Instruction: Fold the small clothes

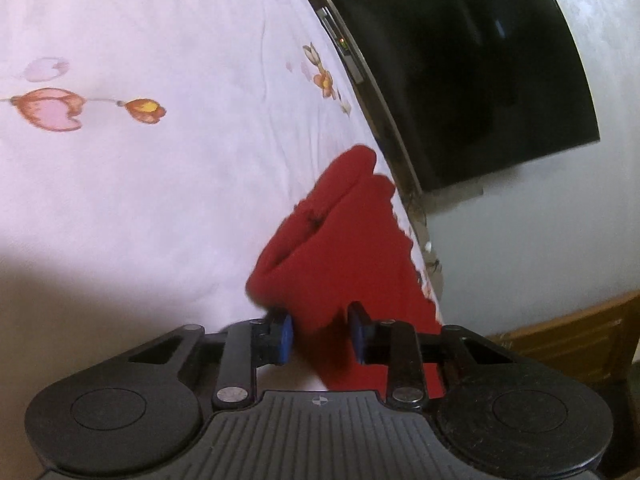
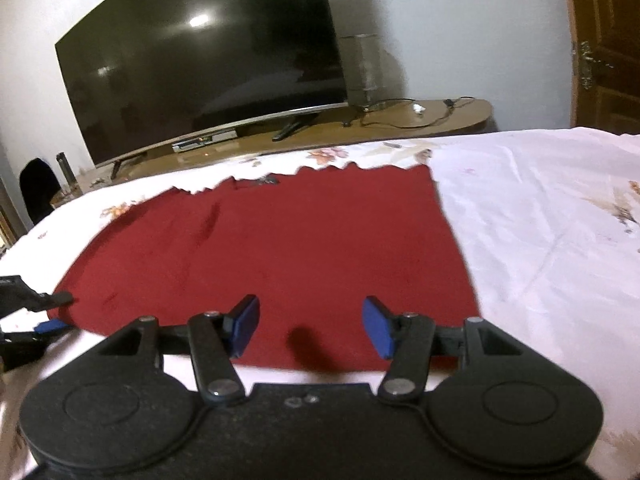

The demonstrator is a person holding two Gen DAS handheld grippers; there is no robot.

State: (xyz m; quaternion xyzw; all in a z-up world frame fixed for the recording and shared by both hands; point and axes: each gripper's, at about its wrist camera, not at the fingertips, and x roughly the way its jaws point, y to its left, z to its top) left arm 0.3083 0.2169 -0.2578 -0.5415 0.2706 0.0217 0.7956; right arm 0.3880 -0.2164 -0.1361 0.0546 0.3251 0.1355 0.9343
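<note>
A red cloth [image 2: 280, 248] lies spread flat on the white floral bedsheet [image 2: 540, 220]. My right gripper [image 2: 311, 326] is open, its blue pads over the cloth's near edge, holding nothing. My left gripper [image 1: 322, 330] has its jaws apart with a bunched, lifted fold of the red cloth [image 1: 340, 248] between the blue pads; the pads do not visibly press it. The left gripper also shows in the right wrist view [image 2: 48, 312] at the cloth's left corner.
A large dark TV [image 2: 200, 64] stands on a wooden stand [image 2: 400, 120] past the bed's far edge, with cables and a grey cylinder [image 2: 362, 68]. A wooden door [image 2: 604, 48] is at the right. The white sheet [image 1: 140, 180] stretches left of the cloth.
</note>
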